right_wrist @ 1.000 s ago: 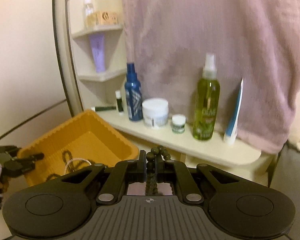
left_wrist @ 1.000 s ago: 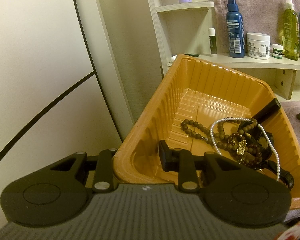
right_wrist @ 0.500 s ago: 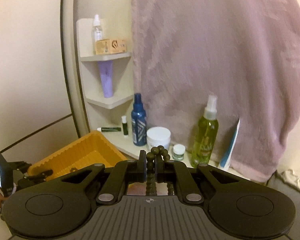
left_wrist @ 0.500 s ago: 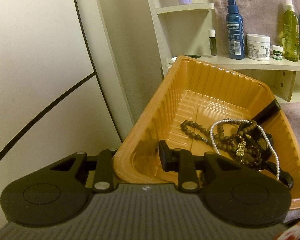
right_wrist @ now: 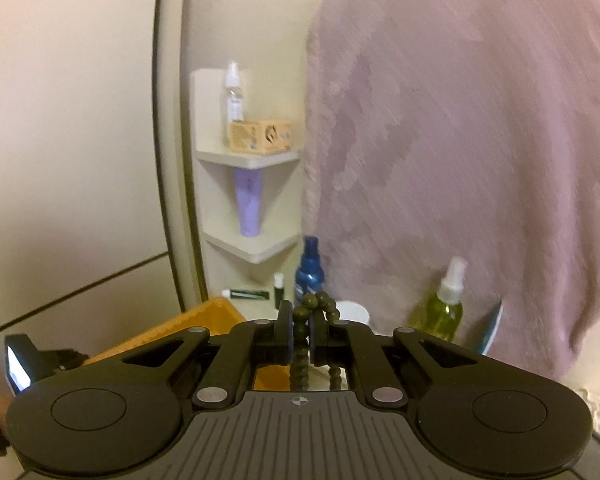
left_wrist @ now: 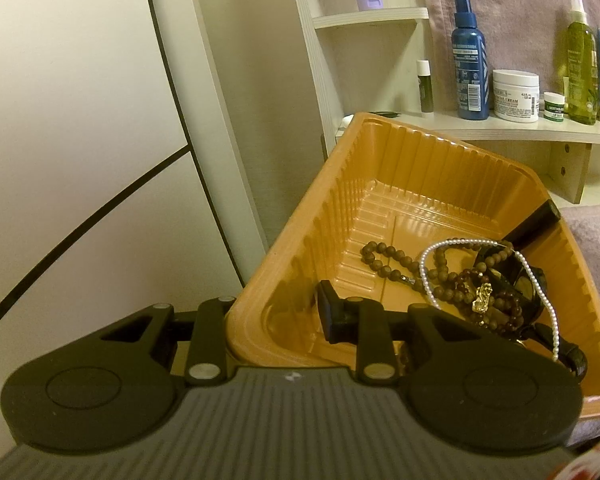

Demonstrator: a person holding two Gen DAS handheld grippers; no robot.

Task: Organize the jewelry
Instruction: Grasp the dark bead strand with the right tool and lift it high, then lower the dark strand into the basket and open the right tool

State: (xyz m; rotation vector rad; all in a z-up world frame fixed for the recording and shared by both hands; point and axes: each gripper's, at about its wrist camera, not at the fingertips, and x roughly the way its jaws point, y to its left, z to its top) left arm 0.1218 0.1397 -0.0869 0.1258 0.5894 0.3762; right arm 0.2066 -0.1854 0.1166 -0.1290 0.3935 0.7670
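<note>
An orange ribbed tray sits tilted in the left wrist view. My left gripper is shut on its near left wall, one finger outside and one inside. Piled in the tray's right corner are a brown bead strand, a white pearl strand, a gold charm and a dark bracelet tangle. A black stick-like piece leans on the right wall. My right gripper is shut on an olive bead strand, which loops over the fingertips and hangs below. The tray shows low and left of it.
A white shelf behind the tray carries a blue spray bottle, a cream jar, a green spray bottle and small tubes. A mauve towel hangs above it. Corner shelves hold a box and a purple tube.
The right gripper has risen with the olive beads still pinched; shelf, bottles and tray have sunk low in its view. The left gripper and the tray have not moved.
</note>
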